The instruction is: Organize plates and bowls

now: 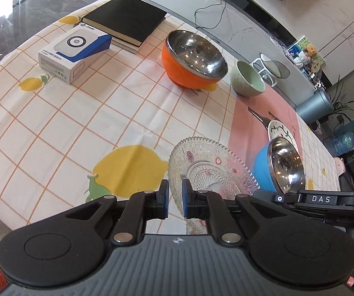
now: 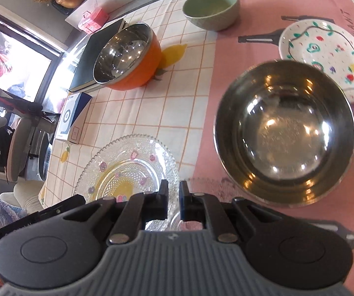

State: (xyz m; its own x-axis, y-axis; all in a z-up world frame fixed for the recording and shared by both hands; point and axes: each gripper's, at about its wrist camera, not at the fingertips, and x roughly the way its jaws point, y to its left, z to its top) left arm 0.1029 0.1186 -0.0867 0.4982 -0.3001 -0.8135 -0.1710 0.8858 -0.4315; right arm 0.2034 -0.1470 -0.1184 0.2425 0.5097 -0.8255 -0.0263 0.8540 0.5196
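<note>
My left gripper [image 1: 175, 188] is shut on the near rim of a clear glass plate [image 1: 211, 170] and holds it over the tablecloth. My right gripper [image 2: 173, 189] is shut on the rim of a second clear glass plate [image 2: 127, 172]. A blue steel-lined bowl [image 1: 279, 167] stands just right of the plates; it shows large in the right wrist view [image 2: 285, 133]. Behind it lies a white painted plate [image 2: 329, 56]. An orange steel-lined bowl [image 1: 191, 59] and a green ceramic bowl [image 1: 247, 79] stand farther back.
A black notebook [image 1: 127, 17] and a white and blue box [image 1: 75, 51] lie at the far left of the table. The lemon-print cloth [image 1: 65, 128] meets a pink mat [image 1: 255, 116] on the right. The table edge runs close on the near left.
</note>
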